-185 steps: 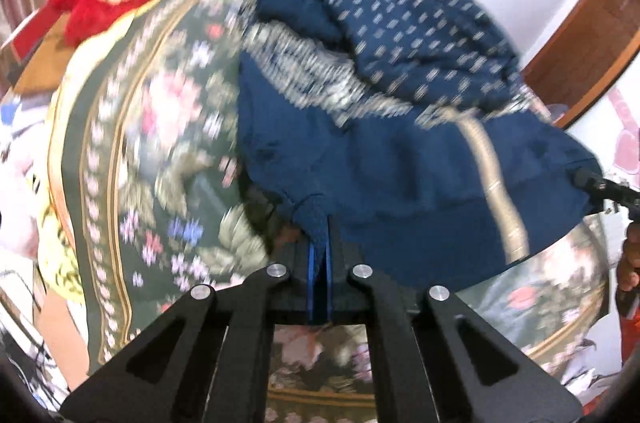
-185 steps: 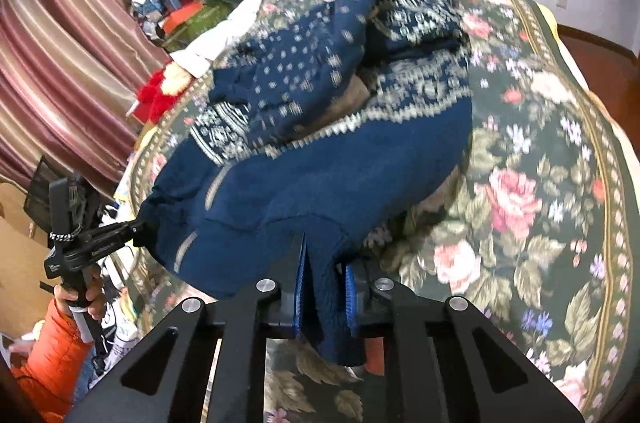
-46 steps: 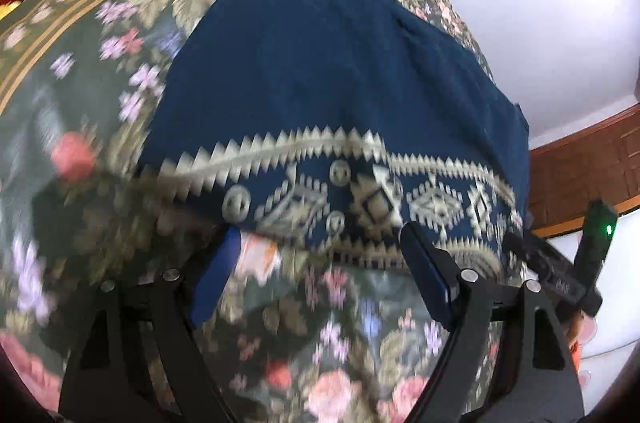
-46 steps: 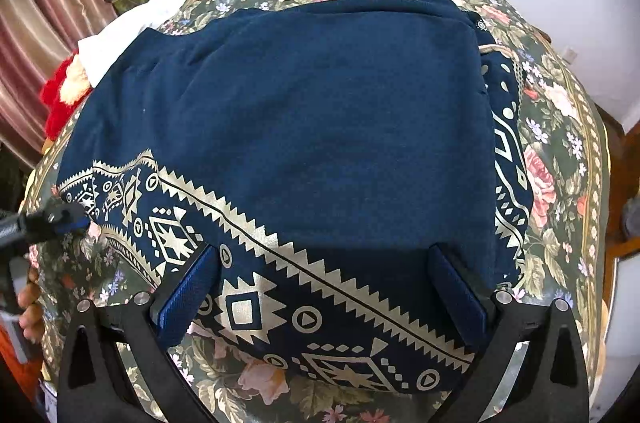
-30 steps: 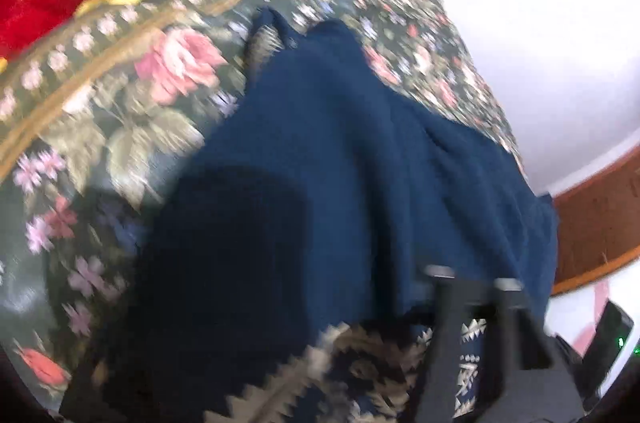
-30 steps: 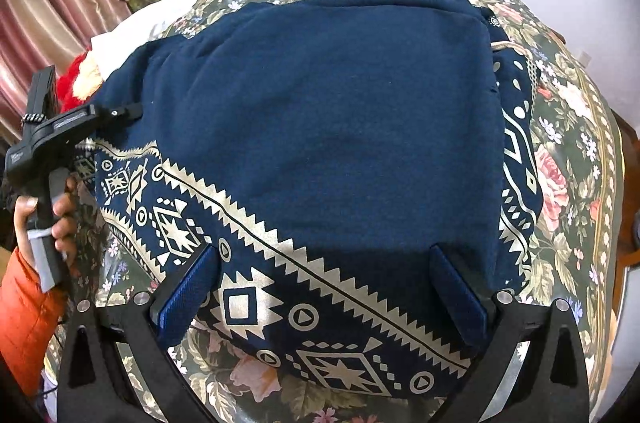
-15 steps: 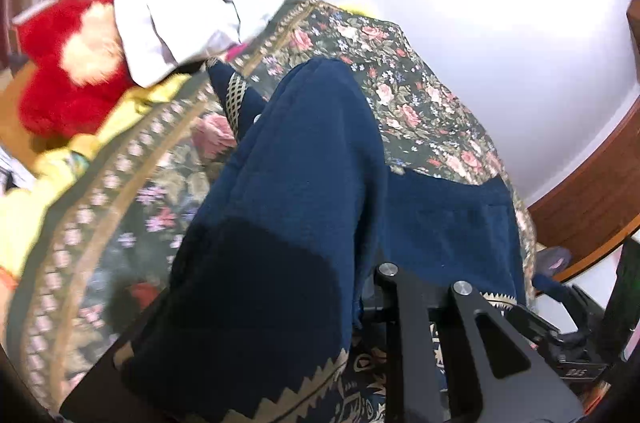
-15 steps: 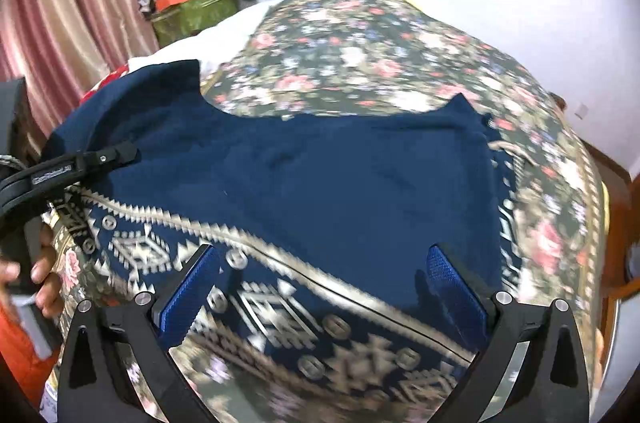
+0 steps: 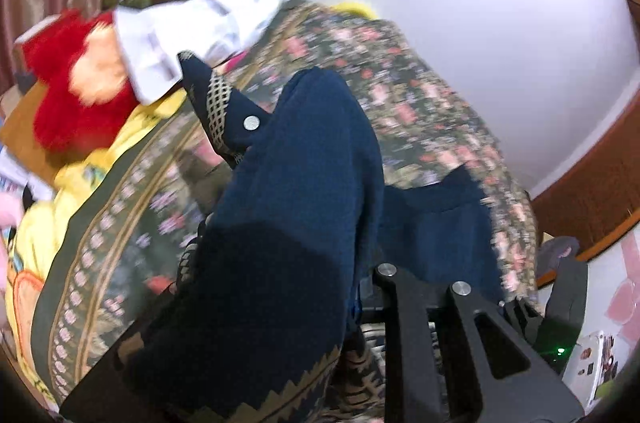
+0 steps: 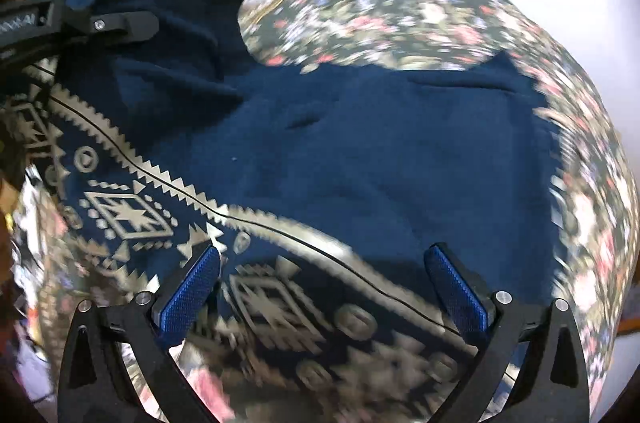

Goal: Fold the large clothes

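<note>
Navy fleece garment with gold geometric border (image 10: 360, 151) lies on the floral bedspread (image 10: 420, 3); our left gripper (image 10: 120, 19) clamps its raised side, right gripper (image 10: 324, 287) gapes empty; we should carry straight across, edges aligned

Matt fleecy garment (image 10: 360, 143), floral bedspread (image 10: 420, 3)

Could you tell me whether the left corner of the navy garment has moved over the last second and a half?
Yes. The navy garment lay flat on the floral bedspread; now the left tongs hold its left corner raised off the bed, folding over toward the middle.
</note>
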Demonstrator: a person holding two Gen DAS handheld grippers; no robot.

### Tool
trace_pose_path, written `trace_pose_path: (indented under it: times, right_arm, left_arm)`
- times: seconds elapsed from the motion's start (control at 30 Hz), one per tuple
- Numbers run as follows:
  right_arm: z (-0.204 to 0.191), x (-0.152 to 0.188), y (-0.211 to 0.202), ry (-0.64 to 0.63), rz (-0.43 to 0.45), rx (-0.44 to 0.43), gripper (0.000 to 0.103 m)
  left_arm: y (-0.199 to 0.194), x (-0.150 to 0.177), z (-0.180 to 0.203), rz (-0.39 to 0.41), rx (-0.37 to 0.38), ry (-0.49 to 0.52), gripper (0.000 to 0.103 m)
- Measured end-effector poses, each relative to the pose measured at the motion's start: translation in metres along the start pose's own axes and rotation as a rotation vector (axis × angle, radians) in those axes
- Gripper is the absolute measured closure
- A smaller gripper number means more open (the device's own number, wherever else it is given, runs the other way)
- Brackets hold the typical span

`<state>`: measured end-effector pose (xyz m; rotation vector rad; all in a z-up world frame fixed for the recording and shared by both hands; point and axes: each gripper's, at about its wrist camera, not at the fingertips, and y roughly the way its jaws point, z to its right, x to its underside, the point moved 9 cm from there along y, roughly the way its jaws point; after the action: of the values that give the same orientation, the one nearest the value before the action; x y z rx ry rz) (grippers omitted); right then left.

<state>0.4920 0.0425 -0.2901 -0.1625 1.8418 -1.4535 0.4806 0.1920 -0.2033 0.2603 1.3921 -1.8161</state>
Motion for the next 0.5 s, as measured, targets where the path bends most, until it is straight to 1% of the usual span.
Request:
trace_pose_path:
  times: [0.1, 0.13, 0.2, 0.27, 0.37, 0.43, 0.5]
  right_arm:
    - [0.039, 0.008, -0.035, 0.092, 0.048, -0.002, 0.000]
    - [0.058, 0.015, -0.049, 0.140, 0.061, -0.010, 0.000]
    - [0.086, 0.030, -0.069, 0.227, 0.068, -0.029, 0.000]
    - [0.113, 0.045, -0.086, 0.298, 0.073, -0.027, 0.000]
    - [0.152, 0.070, -0.112, 0.360, 0.085, 0.031, 0.000]
    - [0.172, 0.087, -0.128, 0.377, 0.088, 0.069, 0.000]
    - [0.185, 0.102, -0.142, 0.387, 0.093, 0.099, 0.000]
  left_arm:
    - [-0.003, -0.011, 0.042, 0.023, 0.029, 0.047, 0.082]
    - [-0.003, -0.013, 0.058, 0.031, 0.034, 0.071, 0.082]
    - [-0.001, -0.017, 0.096, 0.048, 0.045, 0.123, 0.082]
    - [0.004, -0.015, 0.130, 0.052, 0.068, 0.161, 0.082]
    - [0.012, 0.000, 0.186, 0.055, 0.110, 0.244, 0.082]
    - [0.019, 0.021, 0.221, 0.059, 0.129, 0.333, 0.082]
    - [0.033, 0.052, 0.245, 0.026, 0.137, 0.427, 0.082]
